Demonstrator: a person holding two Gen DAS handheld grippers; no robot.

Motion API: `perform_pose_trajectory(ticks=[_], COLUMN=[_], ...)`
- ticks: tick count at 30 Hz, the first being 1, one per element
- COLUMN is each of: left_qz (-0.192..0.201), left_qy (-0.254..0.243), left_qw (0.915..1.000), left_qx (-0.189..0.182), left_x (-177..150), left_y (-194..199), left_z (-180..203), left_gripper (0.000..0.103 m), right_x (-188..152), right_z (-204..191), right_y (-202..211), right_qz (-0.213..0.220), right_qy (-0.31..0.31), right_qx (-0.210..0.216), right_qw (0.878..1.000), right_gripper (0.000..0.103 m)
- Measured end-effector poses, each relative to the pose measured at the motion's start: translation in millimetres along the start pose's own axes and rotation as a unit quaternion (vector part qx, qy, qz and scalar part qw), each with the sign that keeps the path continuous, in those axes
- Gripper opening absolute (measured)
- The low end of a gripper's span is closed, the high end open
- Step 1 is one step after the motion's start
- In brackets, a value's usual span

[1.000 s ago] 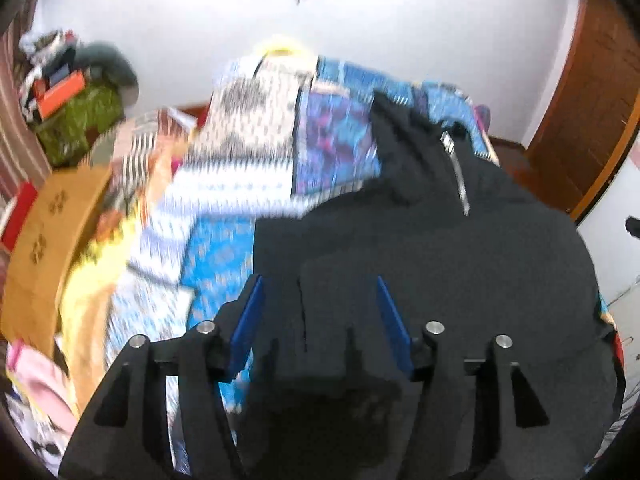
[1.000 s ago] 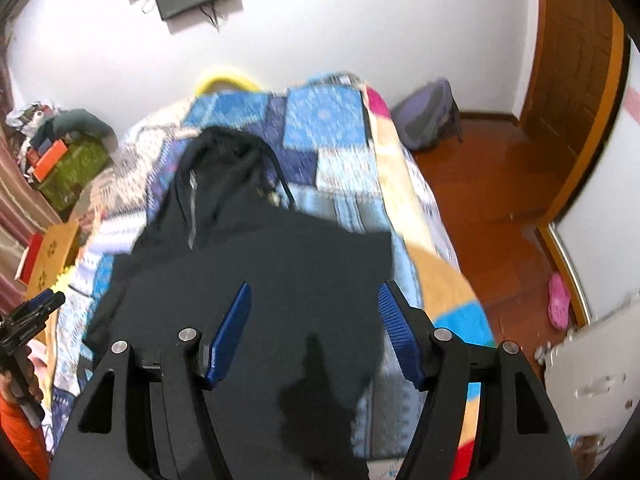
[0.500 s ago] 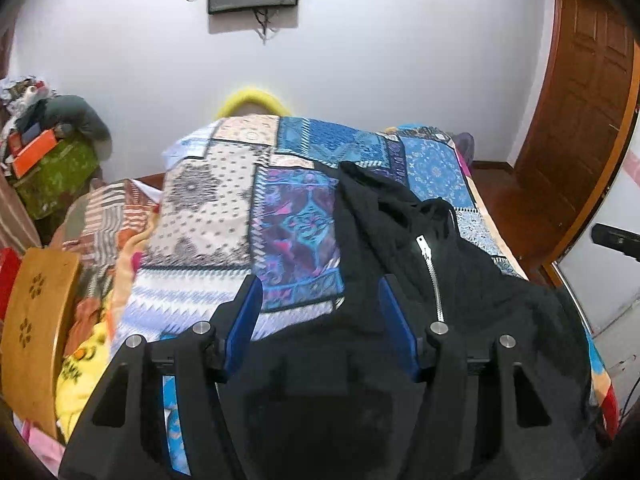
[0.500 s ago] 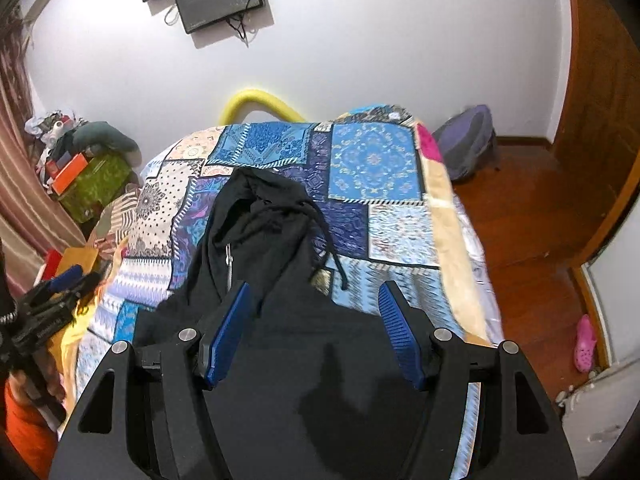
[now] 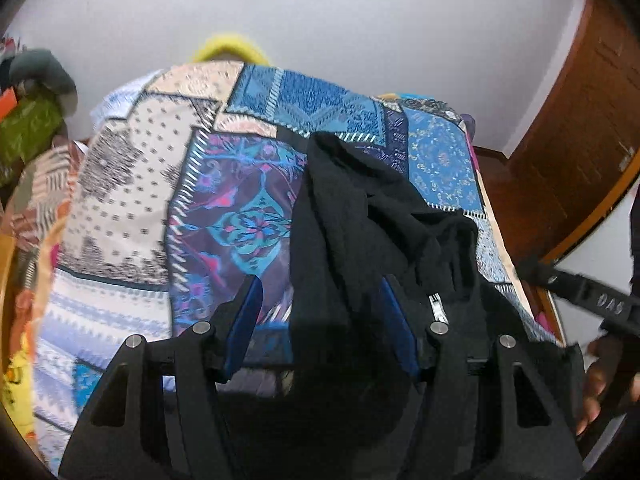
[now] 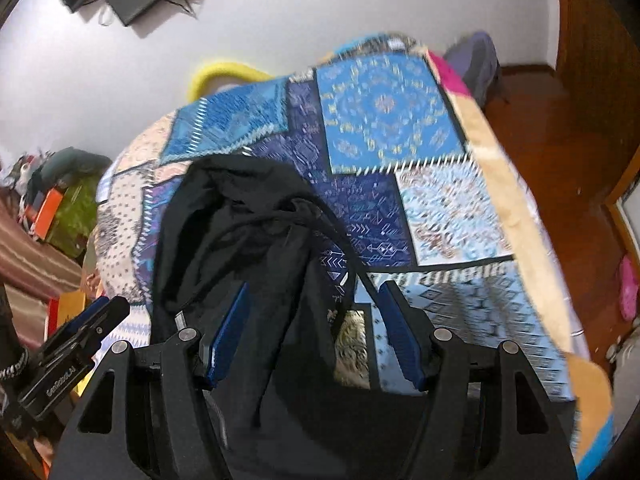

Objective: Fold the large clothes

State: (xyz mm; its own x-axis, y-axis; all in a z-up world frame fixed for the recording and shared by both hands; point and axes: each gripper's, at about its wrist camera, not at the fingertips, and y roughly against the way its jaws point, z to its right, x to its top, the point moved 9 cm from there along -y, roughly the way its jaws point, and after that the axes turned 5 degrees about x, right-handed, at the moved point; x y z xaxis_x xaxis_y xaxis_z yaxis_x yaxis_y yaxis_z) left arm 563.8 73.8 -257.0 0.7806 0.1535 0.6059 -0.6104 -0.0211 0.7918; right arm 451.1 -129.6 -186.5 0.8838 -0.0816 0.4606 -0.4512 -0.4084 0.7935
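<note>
The left gripper [image 5: 320,320] stands about half open, its blue pads [image 5: 244,320] apart with nothing pinched; the left edge of the black hooded jacket [image 5: 360,220] lies below and between them, and whether a pad touches the cloth cannot be told. It tilts steeply down over the jacket. The jacket lies on the patchwork bedspread [image 5: 120,200], hood toward the white wall [image 5: 360,20], zipper [image 5: 438,308] just right of the left gripper. The right gripper [image 6: 316,328] is likewise about half open and empty, pitched down over the jacket's right edge and drawcord [image 6: 344,248]. A hand [image 5: 600,380] shows at the jacket's far right.
</note>
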Motion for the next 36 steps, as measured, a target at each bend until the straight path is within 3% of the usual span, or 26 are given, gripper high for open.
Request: perform_pose_trajectory(ticks=[5,10,12,13,17,19,20,21,24,28,36], left_qz=[-0.029,-0.058,-0.062,-0.061,-0.059,-0.06,-0.059,-0.064,-0.054,-0.034,0.002], left_qy=[0.022,0.071,0.079,0.078,0.042,0.014,0.004,-0.002,-0.008,-0.037,-0.098], left_qw=[0.9993,0.9949,0.9938,0.9939,0.9971,0.9981,0.9982,0.9975,0.9977,0.9977,0.9936], left_qx=[-0.004,-0.041,-0.049,-0.048,-0.025,-0.008,-0.009,-0.029,-0.04,-0.046,-0.057], left_x=[-4,-15,-17,-18,-18,-19,-19,-19,-18,-23,-71], left_y=[-39,-63,-67,-66,-61,-52,-47,-41,-9,38,129], left_z=[0,-4,-4,-4,2,4,5,8,9,16,30], left_gripper=[0.06,0.06,0.06,0.06,0.044,0.032,0.013,0.012,0.011,0.011,0.011], right_x=[0,-6,-6,-7,-4,-6,-7,-8,-9,-19,-82], right_z=[7,9,6,3,-9,-13,-15,-15,-21,-40,-65], right_y=[-40,-62,-67,-69,-67,-58,-51,-44,-24,19,102], right_qz=[-0.038,-0.061,-0.067,-0.071,-0.063,-0.052,-0.051,-0.049,-0.041,-0.018,-0.002], right_qy=[-0.036,-0.065,-0.07,-0.07,-0.029,-0.016,-0.027,-0.041,-0.043,0.017,0.108], right_qx=[0.003,0.02,0.029,0.036,0.028,0.018,0.028,0.04,0.06,0.059,0.073], right_qw=[0.999,0.996,0.995,0.994,0.997,0.998,0.998,0.997,0.996,0.998,0.992], right_gripper=[0.062,0.062,0.055,0.045,0.019,0.014,0.012,0.012,0.01,0.01,0.009])
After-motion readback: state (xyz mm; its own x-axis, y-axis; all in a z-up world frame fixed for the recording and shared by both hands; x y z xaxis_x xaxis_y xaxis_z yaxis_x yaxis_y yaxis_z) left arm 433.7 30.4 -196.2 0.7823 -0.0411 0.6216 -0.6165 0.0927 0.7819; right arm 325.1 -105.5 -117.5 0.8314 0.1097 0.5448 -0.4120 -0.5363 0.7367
